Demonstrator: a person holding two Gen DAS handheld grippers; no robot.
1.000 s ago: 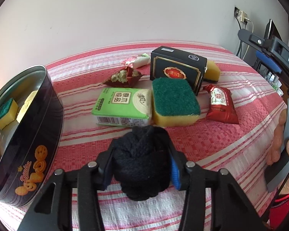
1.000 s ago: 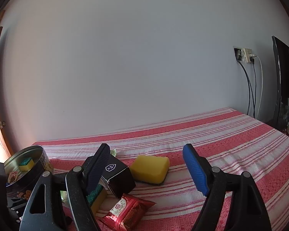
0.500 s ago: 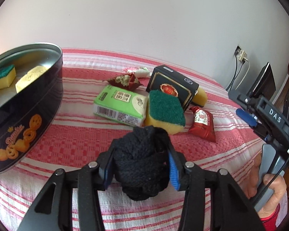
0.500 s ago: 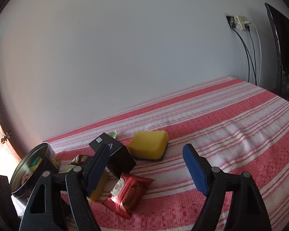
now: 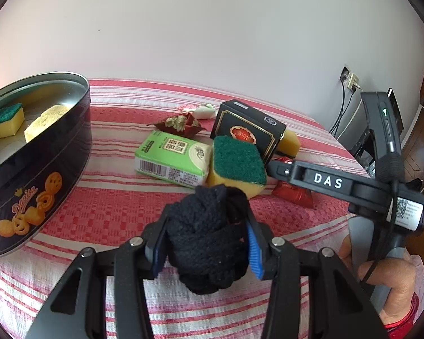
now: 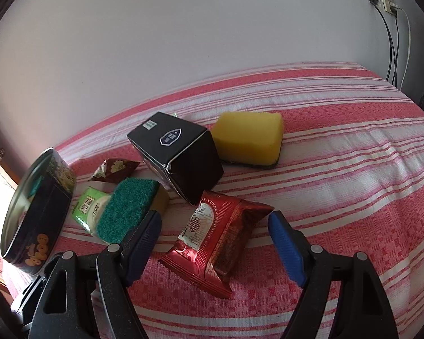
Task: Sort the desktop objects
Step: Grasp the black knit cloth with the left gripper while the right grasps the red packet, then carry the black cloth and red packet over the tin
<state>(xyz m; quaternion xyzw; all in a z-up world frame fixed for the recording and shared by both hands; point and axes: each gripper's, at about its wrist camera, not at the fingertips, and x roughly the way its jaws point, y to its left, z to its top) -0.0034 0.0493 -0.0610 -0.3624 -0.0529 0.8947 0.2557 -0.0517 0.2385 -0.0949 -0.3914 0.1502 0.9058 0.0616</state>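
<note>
My left gripper (image 5: 206, 243) is shut on a black knitted bundle (image 5: 209, 234), held above the striped cloth. The dark cookie tin (image 5: 39, 152) stands to its left, open, with a green-topped sponge (image 5: 5, 121) and a yellow piece inside. My right gripper (image 6: 214, 243) is open, its blue pads either side of a red foil snack packet (image 6: 214, 240) lying on the cloth. In front lie a green-topped sponge (image 6: 127, 209), a black box (image 6: 178, 158), a yellow sponge (image 6: 248, 138) and a green tissue pack (image 6: 90, 206).
A dark red foil wrapper (image 5: 181, 123) and a white wrapped candy (image 5: 202, 110) lie behind the tissue pack (image 5: 172, 158). The red-and-white striped cloth (image 6: 339, 169) stretches to the right. A wall socket with cables (image 6: 384, 0) is at the far right.
My right gripper has dropped and tilted down toward the red snack packet, now straddling it. My left gripper, still holding the black bundle, has swung left so the tin is nearer.
</note>
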